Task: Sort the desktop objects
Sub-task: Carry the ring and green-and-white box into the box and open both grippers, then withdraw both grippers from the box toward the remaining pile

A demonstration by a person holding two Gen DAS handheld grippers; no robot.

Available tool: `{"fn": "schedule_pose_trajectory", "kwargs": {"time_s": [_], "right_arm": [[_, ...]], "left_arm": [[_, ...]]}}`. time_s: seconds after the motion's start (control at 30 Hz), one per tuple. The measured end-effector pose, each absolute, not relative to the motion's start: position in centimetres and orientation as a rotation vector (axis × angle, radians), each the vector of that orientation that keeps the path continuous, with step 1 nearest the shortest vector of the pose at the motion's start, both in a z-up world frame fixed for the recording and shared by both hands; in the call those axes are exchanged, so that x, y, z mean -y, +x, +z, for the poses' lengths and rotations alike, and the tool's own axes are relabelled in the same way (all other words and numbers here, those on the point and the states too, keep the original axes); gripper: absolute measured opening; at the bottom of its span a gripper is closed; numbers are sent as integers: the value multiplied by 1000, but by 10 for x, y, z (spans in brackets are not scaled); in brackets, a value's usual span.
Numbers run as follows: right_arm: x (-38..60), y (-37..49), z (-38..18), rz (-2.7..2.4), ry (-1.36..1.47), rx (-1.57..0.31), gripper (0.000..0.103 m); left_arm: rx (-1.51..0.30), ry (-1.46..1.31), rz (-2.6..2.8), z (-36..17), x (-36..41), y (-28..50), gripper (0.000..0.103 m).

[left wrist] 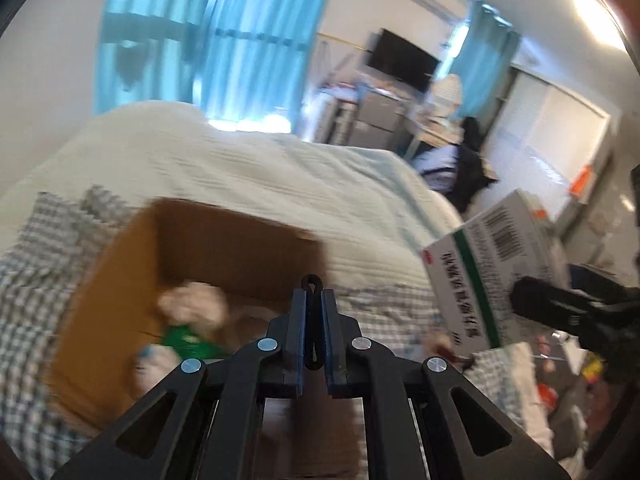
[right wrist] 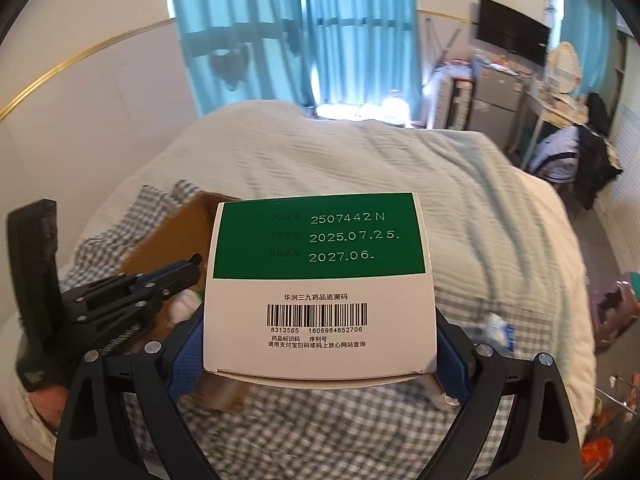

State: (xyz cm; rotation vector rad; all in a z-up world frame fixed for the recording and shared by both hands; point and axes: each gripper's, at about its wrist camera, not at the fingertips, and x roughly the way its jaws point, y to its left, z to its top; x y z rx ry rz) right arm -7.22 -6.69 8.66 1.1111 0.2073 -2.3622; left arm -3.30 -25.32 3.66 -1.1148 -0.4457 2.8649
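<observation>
The right claw is gripping the medicine box by its two side faces, above the bed. Likely light and crushable, it is wanting gentle pressure. The left claw, pinched narrow on a thin black clip, is hovering over the cardboard box.

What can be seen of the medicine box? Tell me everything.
The medicine box is white cardboard with a green panel printed with a batch number and the dates 2025.07.25 and 2027.06, plus a barcode below. It is closed and held off the bed, clamped on both sides by the right gripper, whose blue-padded fingers press its sides.
</observation>
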Motion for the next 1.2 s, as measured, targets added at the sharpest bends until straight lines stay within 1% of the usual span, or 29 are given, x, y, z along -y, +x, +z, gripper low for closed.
{"fn": "schedule_pose_trajectory", "kwargs": {"time_s": [0.17, 0.43, 0.47, 0.53, 0.6, 0.63, 0.67, 0.73, 0.8, 0.97, 1.07, 1.2], "right_arm": [[116, -71, 72, -2281, 1117, -229, 93], [158, -68, 42, -2184, 1156, -277, 94], [160, -69, 40, -2171, 1165, -269, 95], [160, -71, 38, -2176, 1181, -265, 98], [157, -73, 40, -2207, 1185, -272, 99], [155, -73, 42, -2218, 1180, -269, 99], [152, -73, 44, -2227, 1175, -264, 99], [142, -74, 52, -2259, 1156, -250, 99], [130, -73, 58, -2291, 1142, -252, 99], [81, -68, 55, -2390, 1163, -290, 100], [47, -71, 55, -2438, 1196, -241, 100], [3, -73, 68, -2540, 1168, -189, 100]], "left_arm": [[380, -1237, 2930, 11, 288, -27, 7], [401, -1289, 2971, -7, 318, -19, 8], [403, -1290, 2970, -7, 319, -18, 10], [414, -1304, 2971, -8, 319, -16, 24], [434, -1308, 2973, -8, 320, -14, 62], [446, -1303, 2984, -7, 320, -12, 68], [458, -1291, 3003, -5, 321, -10, 71], [456, -1287, 3015, -2, 319, -9, 73], [446, -1298, 3012, 1, 314, -10, 78], [420, -1277, 2978, 9, 288, -12, 81], [390, -1253, 2951, 14, 266, -13, 82], [322, -1227, 2914, 21, 235, -13, 83]]}}
